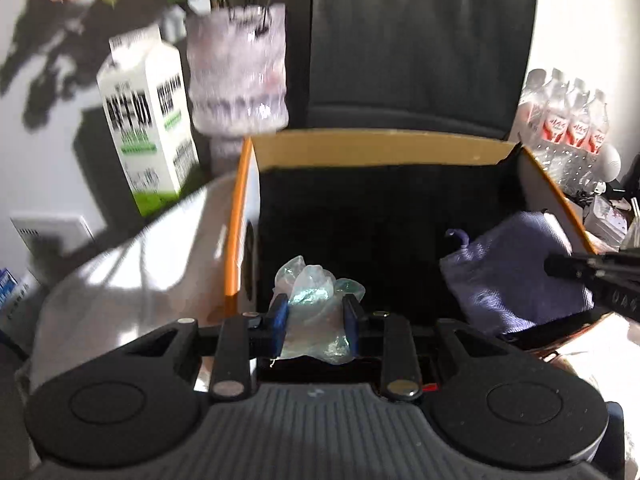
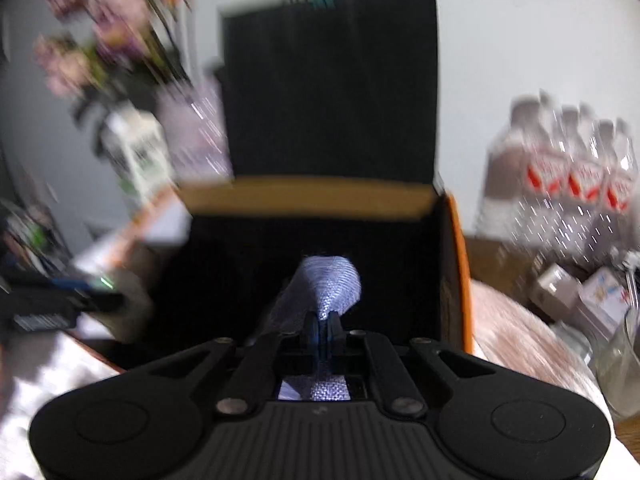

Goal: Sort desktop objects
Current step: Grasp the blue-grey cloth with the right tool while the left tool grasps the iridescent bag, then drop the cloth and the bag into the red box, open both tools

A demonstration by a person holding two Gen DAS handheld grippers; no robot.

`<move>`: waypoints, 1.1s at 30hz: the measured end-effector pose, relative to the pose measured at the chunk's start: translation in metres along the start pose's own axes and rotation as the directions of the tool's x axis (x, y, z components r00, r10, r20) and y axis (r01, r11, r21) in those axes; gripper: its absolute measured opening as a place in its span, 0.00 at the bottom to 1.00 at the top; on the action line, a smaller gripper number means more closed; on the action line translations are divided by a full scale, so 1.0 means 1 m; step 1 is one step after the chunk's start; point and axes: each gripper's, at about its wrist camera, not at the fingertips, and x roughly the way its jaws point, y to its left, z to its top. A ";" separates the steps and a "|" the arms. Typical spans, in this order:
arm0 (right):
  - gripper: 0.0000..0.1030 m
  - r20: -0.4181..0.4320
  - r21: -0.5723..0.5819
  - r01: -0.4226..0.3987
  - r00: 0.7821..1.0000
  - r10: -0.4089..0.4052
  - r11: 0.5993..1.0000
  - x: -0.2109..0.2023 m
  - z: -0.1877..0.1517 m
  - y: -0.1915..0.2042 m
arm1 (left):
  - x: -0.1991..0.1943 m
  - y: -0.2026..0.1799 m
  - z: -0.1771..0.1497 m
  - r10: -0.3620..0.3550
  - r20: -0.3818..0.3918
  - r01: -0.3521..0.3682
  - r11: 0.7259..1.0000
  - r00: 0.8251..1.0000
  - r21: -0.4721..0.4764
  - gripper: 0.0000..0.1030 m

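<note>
The left gripper [image 1: 314, 320] is clamping a crumpled clear plastic wrapper [image 1: 316, 292], low in the centre of the left wrist view, over the near edge of an open orange-rimmed cardboard box [image 1: 240, 216]. The right gripper [image 2: 322, 326], its jaws pressed together, is pinching a purple knitted cloth [image 2: 330, 280]; in the left wrist view that cloth [image 1: 516, 268] is hanging at the lower right, inside the box mouth.

The wrapper is springy and light, so it is likely to catch on a pad or bounce out over the near rim. The cloth may drape over the orange edge instead of falling in.

The cloth's long axis is running away from the right gripper, toward the box's dark interior. The wrapper is bunched, with no clear long axis.
</note>
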 end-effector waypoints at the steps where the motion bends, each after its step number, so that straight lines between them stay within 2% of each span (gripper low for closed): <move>1: 0.04 -0.018 -0.009 0.022 1.000 -0.022 1.000 0.005 -0.004 -0.002 | 0.004 0.001 -0.003 0.001 -0.007 -0.001 1.000 1.000 0.006 0.33; 2: 0.05 -0.029 -0.015 0.039 0.999 -0.039 0.999 0.010 -0.005 -0.003 | 0.009 0.001 -0.005 0.006 -0.011 -0.006 1.000 1.000 0.016 0.39; 4: 0.07 -0.057 -0.011 0.046 0.997 -0.046 0.999 0.014 -0.011 -0.010 | 0.013 0.000 -0.010 0.016 -0.018 -0.016 0.999 1.000 0.044 0.45; 7: 0.16 -0.093 -0.042 0.078 0.992 -0.081 0.996 0.022 -0.015 -0.013 | 0.021 0.000 -0.012 0.013 -0.038 -0.011 0.999 0.999 0.050 0.56; 9: 0.31 -0.098 -0.070 0.104 0.989 -0.111 0.992 0.026 -0.016 -0.011 | 0.023 0.000 -0.009 -0.006 -0.051 0.008 0.999 0.999 0.043 0.62; 10: 0.48 -0.098 -0.086 0.107 0.988 -0.116 0.991 0.026 -0.016 -0.010 | 0.021 -0.002 -0.006 -0.007 -0.058 0.009 0.999 0.998 0.041 0.68; 11: 0.66 -0.102 -0.094 0.093 0.989 -0.103 0.991 0.024 -0.014 -0.008 | 0.016 -0.004 -0.004 0.004 -0.058 -0.001 0.999 0.998 0.039 0.80; 13: 0.81 -0.103 -0.088 0.073 0.991 -0.082 0.993 0.016 -0.009 -0.004 | 0.001 -0.007 0.001 0.019 -0.016 -0.019 0.999 1.000 0.040 0.82; 17: 0.88 -0.034 -0.090 0.125 0.991 -0.129 0.988 -0.015 0.005 0.007 | -0.035 -0.007 0.011 0.035 0.043 -0.035 0.999 0.998 -0.001 0.99; 19: 0.89 -0.009 -0.061 0.110 0.994 -0.111 0.992 -0.034 0.011 0.010 | -0.053 -0.005 0.013 0.051 0.070 -0.048 0.998 0.996 -0.032 1.00; 22: 1.00 0.027 -0.032 0.078 0.997 -0.077 0.996 -0.061 0.012 0.017 | -0.075 -0.003 0.011 0.073 0.060 -0.069 0.995 0.996 -0.071 1.00; 24: 1.00 0.050 -0.040 0.064 0.997 -0.062 0.997 -0.078 0.011 0.021 | -0.090 -0.002 0.005 0.075 0.063 -0.070 0.994 0.995 -0.082 1.00; 27: 1.00 0.067 -0.049 0.041 0.997 -0.037 0.998 -0.101 0.002 0.029 | -0.112 -0.001 -0.014 0.056 0.086 -0.048 0.995 0.995 -0.084 1.00; 30: 1.00 0.099 -0.050 0.011 0.995 -0.006 0.999 -0.126 -0.015 0.034 | -0.129 -0.008 -0.047 0.066 0.087 -0.061 0.996 0.994 -0.063 1.00; 33: 1.00 0.133 -0.055 -0.004 0.991 0.011 0.998 -0.149 -0.041 0.041 | -0.150 -0.020 -0.084 0.060 0.120 -0.058 0.998 0.991 -0.020 1.00</move>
